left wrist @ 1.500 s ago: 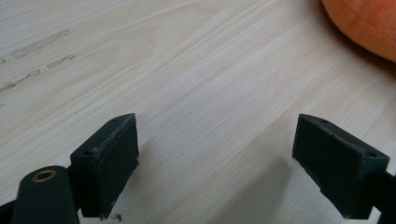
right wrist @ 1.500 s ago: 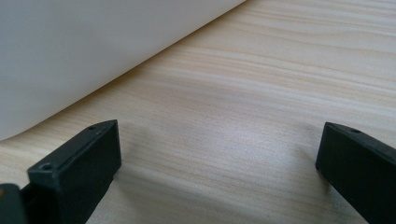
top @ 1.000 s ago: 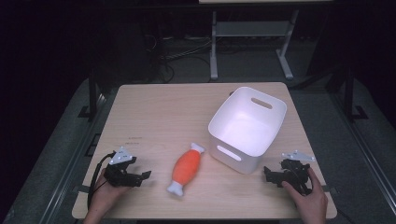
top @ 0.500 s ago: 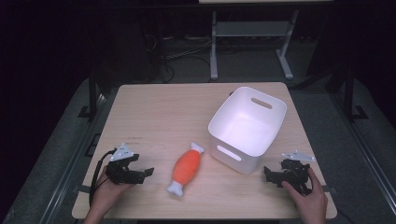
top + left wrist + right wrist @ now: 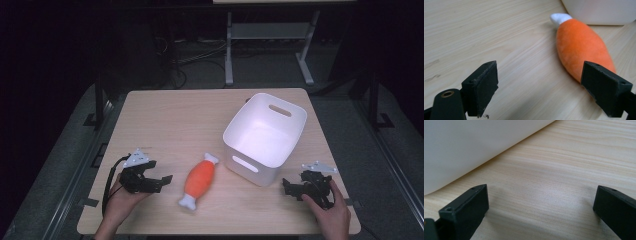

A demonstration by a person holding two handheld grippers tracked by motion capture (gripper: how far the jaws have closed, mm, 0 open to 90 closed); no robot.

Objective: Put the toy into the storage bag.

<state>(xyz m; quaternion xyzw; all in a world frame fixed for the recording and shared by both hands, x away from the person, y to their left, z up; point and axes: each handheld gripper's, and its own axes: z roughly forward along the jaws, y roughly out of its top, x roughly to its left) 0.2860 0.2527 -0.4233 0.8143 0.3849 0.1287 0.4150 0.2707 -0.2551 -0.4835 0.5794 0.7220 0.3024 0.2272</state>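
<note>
At the far left of the high view we see the left hand-held gripper point(image 5: 162, 179) low over the near part of the wooden counter point(image 5: 175, 115), held in a hand point(image 5: 122, 197) that comes in from the near edge. Its jaws stand wide apart and hold nothing; they point to the right, toward the orange plush toy point(image 5: 199, 179). In the left gripper view we look between those two black jaws at bare wood, and the toy point(image 5: 579, 47) lies just ahead, its near end passing behind the right-hand jaw. We cannot tell whether that jaw touches it.

The toy is shaped like a drumstick, orange in the body with a white knob at each end. It lies flat on the counter, slanted, near the front edge, between the left hand-held gripper and the white bin point(image 5: 295, 120). Its far white end is close beside the bin's near corner.

The bin stands upright on the right half of the counter, turned at an angle, with a slot handle in two of its walls.

Farthest right, the right hand-held gripper point(image 5: 286, 186) rests near the front right corner in the other hand point(image 5: 332, 215). In the right gripper view its jaws are spread wide with nothing between them, and the bin's white wall point(image 5: 474, 145) rises close ahead.
</note>
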